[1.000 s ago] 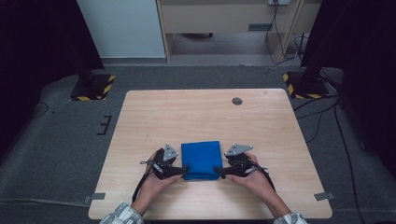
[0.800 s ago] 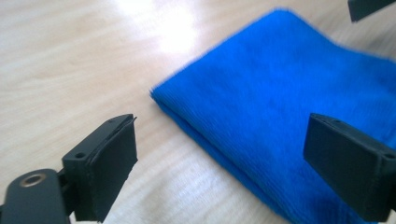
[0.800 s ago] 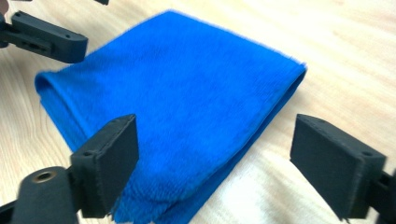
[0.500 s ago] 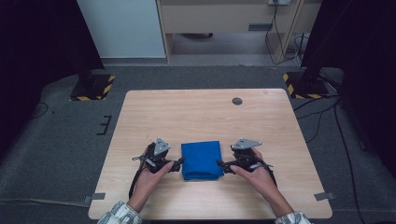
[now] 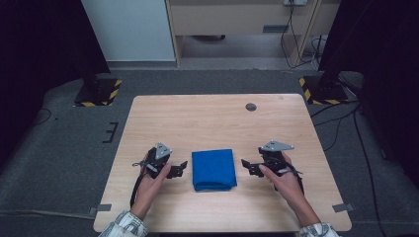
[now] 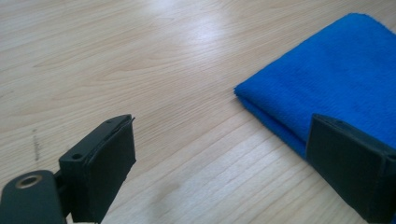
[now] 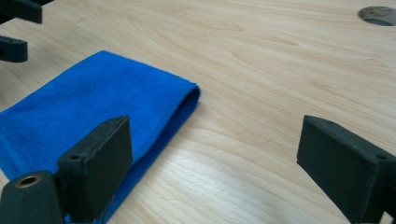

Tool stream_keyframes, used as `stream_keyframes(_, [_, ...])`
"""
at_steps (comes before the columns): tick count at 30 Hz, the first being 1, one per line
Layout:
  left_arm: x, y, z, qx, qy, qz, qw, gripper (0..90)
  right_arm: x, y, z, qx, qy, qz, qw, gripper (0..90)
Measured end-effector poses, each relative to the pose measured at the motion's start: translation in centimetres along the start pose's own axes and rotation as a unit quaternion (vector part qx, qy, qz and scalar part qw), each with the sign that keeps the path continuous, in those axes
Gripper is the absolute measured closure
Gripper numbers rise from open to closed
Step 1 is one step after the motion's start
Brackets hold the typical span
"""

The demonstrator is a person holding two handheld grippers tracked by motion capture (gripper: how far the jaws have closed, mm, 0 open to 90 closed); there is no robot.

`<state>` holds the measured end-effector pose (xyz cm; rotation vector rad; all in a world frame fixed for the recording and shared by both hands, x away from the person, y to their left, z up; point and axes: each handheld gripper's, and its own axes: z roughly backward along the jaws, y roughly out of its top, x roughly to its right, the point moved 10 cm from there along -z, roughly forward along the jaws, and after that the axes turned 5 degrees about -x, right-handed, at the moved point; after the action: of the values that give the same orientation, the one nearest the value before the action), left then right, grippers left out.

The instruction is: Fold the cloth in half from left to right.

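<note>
Flanking the folded blue cloth [image 5: 213,169], both grippers' fingers [image 6: 100,172] stand released, table [image 5: 207,118] otherwise bare.

The folded cloth [image 5: 213,169] looks soft, matt terry (finely napped) on a smooth, faintly glossy wooden table [image 5: 207,123].

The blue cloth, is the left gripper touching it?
Apart. In the high view, bare table shows between the left gripper and the folded blue cloth; its fingers stand open beside the cloth's edge.
</note>
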<state>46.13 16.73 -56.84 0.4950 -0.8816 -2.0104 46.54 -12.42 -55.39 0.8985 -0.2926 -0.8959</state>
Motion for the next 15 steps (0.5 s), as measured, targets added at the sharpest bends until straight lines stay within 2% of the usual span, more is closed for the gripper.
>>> stream_keyframes(6, [-1.3, -0.4, 0.3, -0.004, 0.011, -0.003, 0.9999, 7.8, 1.5, 0.1, 0.5, 0.005, -0.016, -0.009, 0.9998, 10.0])
stream_keyframes(11, [-2.6, -0.8, 0.5, -0.008, 0.019, 0.012, 0.9997, 7.7, 2.8, -0.1, 1.0, 0.008, -0.03, -0.019, 0.9993, 10.0])
stream_keyframes(15, [-2.9, -0.8, 0.7, -0.005, 0.02, 0.015, 0.9997, 7.7, 3.3, -0.3, 1.2, 0.006, -0.033, -0.023, 0.9992, 9.9])
